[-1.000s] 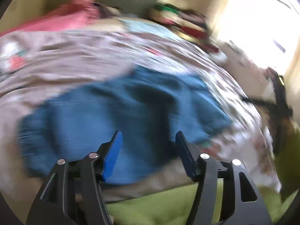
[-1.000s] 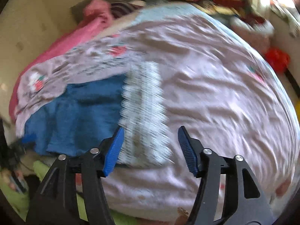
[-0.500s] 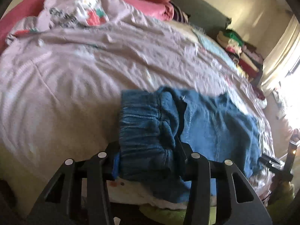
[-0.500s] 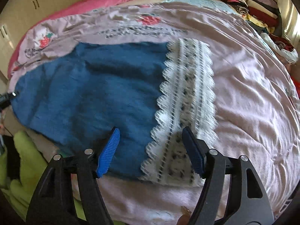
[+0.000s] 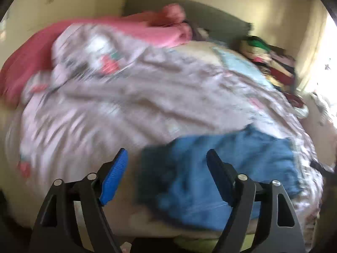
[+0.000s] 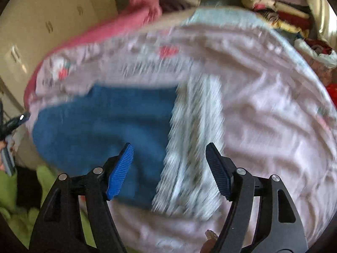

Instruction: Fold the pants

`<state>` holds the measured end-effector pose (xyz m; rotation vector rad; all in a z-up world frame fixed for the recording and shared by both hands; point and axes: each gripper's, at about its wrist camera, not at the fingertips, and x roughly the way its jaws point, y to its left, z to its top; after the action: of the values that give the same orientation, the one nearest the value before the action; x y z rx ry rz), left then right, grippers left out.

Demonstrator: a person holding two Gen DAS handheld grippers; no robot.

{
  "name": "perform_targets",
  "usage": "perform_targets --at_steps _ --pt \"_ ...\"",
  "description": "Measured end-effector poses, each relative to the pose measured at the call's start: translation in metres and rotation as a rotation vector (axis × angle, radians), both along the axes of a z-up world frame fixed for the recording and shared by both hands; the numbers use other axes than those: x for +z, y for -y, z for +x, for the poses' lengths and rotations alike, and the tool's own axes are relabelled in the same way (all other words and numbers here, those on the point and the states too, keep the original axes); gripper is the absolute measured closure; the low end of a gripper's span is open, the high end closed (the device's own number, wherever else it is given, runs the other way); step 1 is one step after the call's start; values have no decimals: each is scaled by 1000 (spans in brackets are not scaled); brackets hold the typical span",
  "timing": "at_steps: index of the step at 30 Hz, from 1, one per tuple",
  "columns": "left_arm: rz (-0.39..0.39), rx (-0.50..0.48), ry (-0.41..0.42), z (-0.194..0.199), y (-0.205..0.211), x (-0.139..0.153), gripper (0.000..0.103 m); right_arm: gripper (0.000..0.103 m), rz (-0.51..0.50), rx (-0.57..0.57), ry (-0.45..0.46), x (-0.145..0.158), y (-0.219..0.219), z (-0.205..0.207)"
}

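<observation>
The blue denim pants [image 5: 229, 168] lie on the pink bed cover, blurred, at the near right of the left wrist view. My left gripper [image 5: 167, 164] is open and empty just above their near left end. In the right wrist view the pants [image 6: 109, 130] lie flat with a white lace hem band [image 6: 193, 143] at their right end. My right gripper [image 6: 169, 158] is open and empty, hovering over the seam between denim and lace. The left gripper's tip [image 6: 18, 120] shows at the far left edge.
The pink patterned bed cover [image 6: 273, 116] covers the bed. A pink blanket [image 5: 147, 27] is bunched at the headboard. Stacked folded clothes [image 6: 278, 6] stand at the back right. Green fabric [image 6: 25, 200] lies below the near bed edge.
My left gripper let go of the bunched waistband it was shut on half a second ago and pulled back. My right gripper stayed open and shifted slightly over the hem.
</observation>
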<state>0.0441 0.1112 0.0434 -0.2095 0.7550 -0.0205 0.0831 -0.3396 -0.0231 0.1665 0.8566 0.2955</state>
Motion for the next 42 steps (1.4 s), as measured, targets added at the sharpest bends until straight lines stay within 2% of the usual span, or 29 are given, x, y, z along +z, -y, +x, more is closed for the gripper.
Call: perform_targets --at_steps 4,8,15,18,19,20,21,22,24,26,28,30,32,34,36,37,38,40,42 --pt "57 -169 6 47 53 12 27 39 23 -23 -9 -5 19 42" --pt "-20 -325 -66 103 104 -6 27 39 51 -6 -60 -24 25 80" --pt "-43 -408 -204 163 150 -59 27 44 101 53 -123 -49 21 113" --pt "-64 -438 -247 178 159 -78 27 57 115 91 -138 -57 18 116" --pt "-70 -450 -273 181 162 -85 35 63 119 106 -138 -59 17 115" --pt "-66 -457 -296 183 167 -91 47 73 121 118 -135 -60 17 115" --pt "-40 -473 -299 180 174 -93 75 79 130 135 -130 -60 17 113" --pt "-30 -490 -292 179 178 -93 96 87 150 151 -124 -58 18 109" --pt "-1 -477 -233 174 181 -81 96 88 143 161 -82 -47 18 102" --pt "-7 -455 -184 175 178 -69 96 88 123 164 -14 -30 19 98" --pt "24 -446 -168 180 181 -68 96 88 108 163 10 -25 18 104" --pt "62 -449 -181 183 187 -77 96 87 51 147 -26 -36 14 116" --pt "71 -436 -204 187 189 -93 94 81 -6 135 -81 -54 9 128" --pt "69 -417 -184 187 184 -99 87 80 -4 117 -105 -64 10 131" --pt "60 -413 -175 186 181 -100 84 75 -12 101 -94 -64 12 130" --pt "68 -412 -168 184 180 -98 79 71 -28 99 -87 -62 12 128" --pt "82 -408 -166 182 180 -96 74 58 -47 92 -82 -60 12 126" --pt "101 -376 -161 176 174 -87 45 48 -121 48 -41 -46 14 115" --pt "86 -359 -136 165 166 -74 44 45 -144 38 19 -28 18 99"
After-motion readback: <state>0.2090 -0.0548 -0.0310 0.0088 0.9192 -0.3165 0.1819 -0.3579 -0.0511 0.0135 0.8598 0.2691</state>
